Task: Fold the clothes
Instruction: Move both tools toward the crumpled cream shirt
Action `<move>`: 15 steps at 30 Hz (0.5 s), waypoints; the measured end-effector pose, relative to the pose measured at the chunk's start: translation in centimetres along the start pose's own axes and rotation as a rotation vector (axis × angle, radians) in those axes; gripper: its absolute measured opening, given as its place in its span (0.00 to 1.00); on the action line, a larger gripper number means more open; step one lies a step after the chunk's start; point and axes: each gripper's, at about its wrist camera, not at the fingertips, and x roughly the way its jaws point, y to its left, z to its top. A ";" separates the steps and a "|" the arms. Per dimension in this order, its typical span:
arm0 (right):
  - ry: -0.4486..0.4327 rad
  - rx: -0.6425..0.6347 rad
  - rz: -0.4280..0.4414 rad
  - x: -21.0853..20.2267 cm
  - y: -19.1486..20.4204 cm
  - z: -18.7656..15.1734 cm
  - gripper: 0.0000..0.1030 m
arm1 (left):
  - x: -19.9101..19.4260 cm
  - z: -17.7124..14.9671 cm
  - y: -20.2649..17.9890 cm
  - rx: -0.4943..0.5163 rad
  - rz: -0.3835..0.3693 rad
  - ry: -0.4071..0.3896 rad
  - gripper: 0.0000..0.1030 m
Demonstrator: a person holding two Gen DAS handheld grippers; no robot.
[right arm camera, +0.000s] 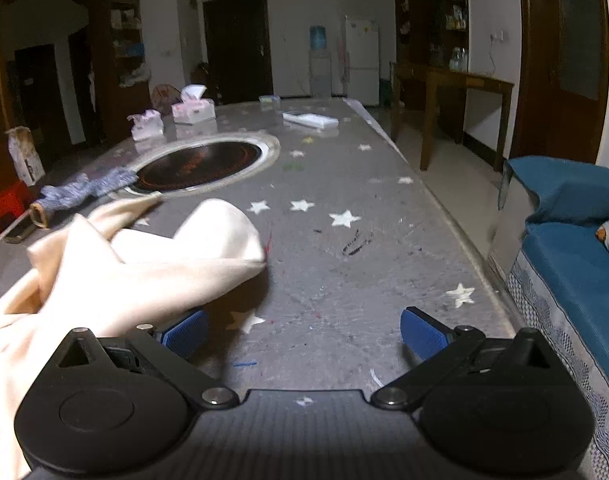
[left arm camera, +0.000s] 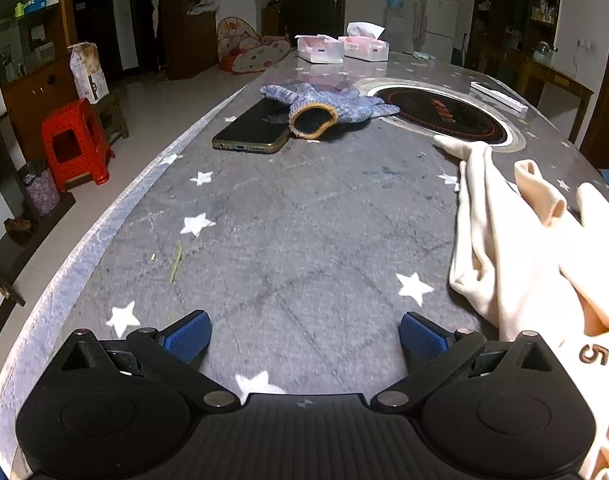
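The cream garment [left arm camera: 536, 248] runs off the right edge in the left wrist view, so its full shape can't be read; in the right wrist view it spills past the left edge. The phone [left arm camera: 252, 128] is partly buried under the knitted glove [left arm camera: 328, 106]. Print on the tissue boxes [left arm camera: 342, 48] is too small to read.

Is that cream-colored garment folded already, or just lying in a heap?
Unfolded: the cream garment lies crumpled on the table, loose flaps sticking up unevenly.
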 end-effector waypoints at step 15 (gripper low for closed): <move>-0.130 -0.028 0.104 -7.1 3.0 -2.7 1.00 | -4.8 -1.5 -1.5 0.013 -0.045 -0.057 1.00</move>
